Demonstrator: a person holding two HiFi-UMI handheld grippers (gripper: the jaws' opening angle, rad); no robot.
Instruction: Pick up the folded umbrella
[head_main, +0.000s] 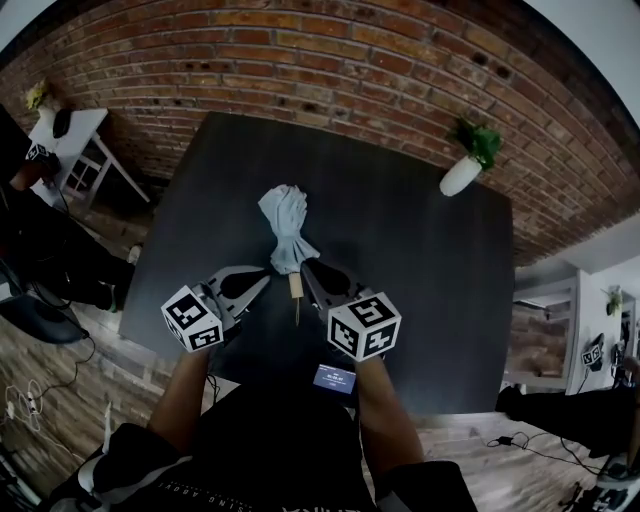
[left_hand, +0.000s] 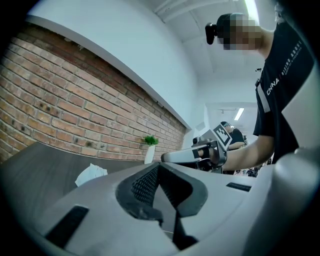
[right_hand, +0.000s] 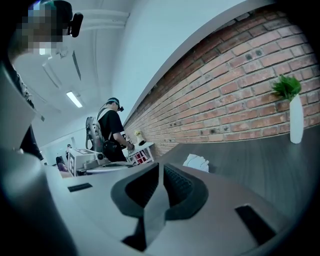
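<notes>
Greenery (head_main: 480, 142) stands in a slim white vase (head_main: 460, 177) near the far right corner of the dark matte table (head_main: 420, 270). Nothing else of the vase's contents can be seen. On a white side table (head_main: 78, 130) off to the left stands a yellowish plant (head_main: 40, 96), and whatever holds it is too small to make out.

The folded umbrella (head_main: 287, 228) lies on the dark table, its near end between the tips of the 2 grippers. Its pale blue fabric is bunched into soft, crumpled folds at the far end. It is cinched narrow toward a short wooden handle (head_main: 296, 286), which points back at the person.

The left gripper (head_main: 263, 281) sits just left of the handle, its ribbed black pads pressed together with nothing between them. The right gripper (head_main: 309, 269) sits just right of it, jaws likewise closed and empty. Whether either 1 touches the umbrella I cannot tell.

Rough red brick wall (head_main: 330, 60) runs behind the table. From each gripper's own camera only a pale lump of fabric shows past the smooth grey jaw housing, and the handle is hidden.
</notes>
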